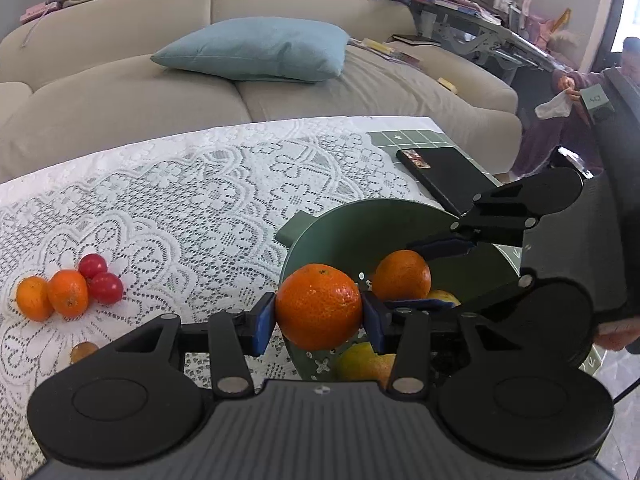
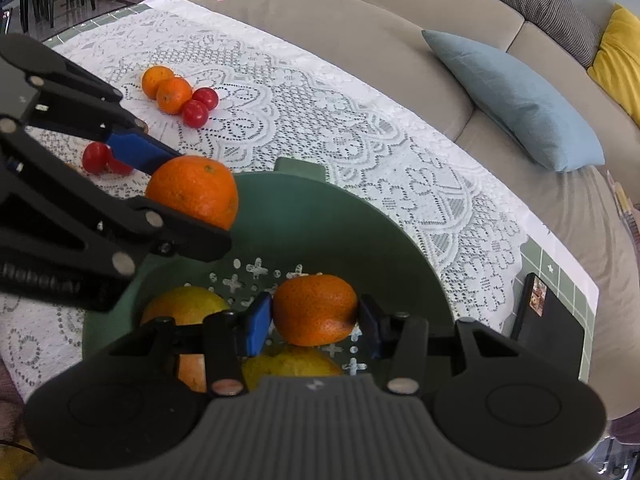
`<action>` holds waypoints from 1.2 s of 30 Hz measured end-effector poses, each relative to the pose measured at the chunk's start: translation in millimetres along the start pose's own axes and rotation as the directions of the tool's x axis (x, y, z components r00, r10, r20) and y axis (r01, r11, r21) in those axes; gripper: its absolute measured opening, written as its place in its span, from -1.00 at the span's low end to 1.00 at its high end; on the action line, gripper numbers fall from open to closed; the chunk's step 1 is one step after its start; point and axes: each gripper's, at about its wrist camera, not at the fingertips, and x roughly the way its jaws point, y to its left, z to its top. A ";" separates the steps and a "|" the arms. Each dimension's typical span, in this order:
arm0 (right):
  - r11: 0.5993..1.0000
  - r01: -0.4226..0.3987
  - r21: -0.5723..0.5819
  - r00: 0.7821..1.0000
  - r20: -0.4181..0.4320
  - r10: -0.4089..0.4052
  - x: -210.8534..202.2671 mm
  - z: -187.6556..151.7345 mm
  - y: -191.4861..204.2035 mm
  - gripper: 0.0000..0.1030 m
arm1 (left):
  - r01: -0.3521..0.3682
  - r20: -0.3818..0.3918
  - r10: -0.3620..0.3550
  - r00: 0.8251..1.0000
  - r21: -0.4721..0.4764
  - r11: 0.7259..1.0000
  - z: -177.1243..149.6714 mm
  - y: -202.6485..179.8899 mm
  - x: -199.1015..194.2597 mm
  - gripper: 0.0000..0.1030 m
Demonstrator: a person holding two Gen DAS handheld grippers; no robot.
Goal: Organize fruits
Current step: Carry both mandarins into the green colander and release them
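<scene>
Now we see loose oranges (image 1: 52, 295) and tomatoes (image 1: 100, 282) left of the green bowl (image 1: 340, 232); our left gripper (image 1: 319, 312) clamps an orange (image 1: 319, 306) at its rim, our right gripper (image 2: 314, 320) clamps another orange (image 2: 315, 309) inside it.

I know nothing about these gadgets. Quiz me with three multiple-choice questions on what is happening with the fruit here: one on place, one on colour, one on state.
1. Where is the right gripper?
A over the green bowl
B over the sofa
C over the black tablet

2. What colour is the cushion lying on the sofa seat?
A red
B light blue
C black

3. What is the left gripper doing?
A hanging open and empty
B gripping a tomato
C gripping an orange

Answers: 1 A, bowl's perforated bottom lies beneath it; 2 B, pale blue fabric; 3 C, both pads press the orange.
</scene>
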 end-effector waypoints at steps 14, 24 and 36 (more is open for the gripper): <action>0.999 -0.034 0.006 0.999 -0.024 0.034 6.9 3.7 -5.2 -0.12 | 0.026 0.039 -0.030 0.999 0.089 0.996 -3.1 -1.1 -3.3 -0.01; 1.000 -0.019 0.024 1.000 -0.016 0.020 -5.2 0.9 -12.9 0.12 | 0.041 0.025 -0.047 0.999 0.201 0.979 -4.9 -23.9 -1.2 -0.01; 1.000 0.015 -0.003 0.999 -0.046 -0.015 -0.6 -0.1 -8.5 0.20 | 0.024 -0.035 -0.018 0.999 0.172 0.985 -13.5 -23.8 15.1 0.09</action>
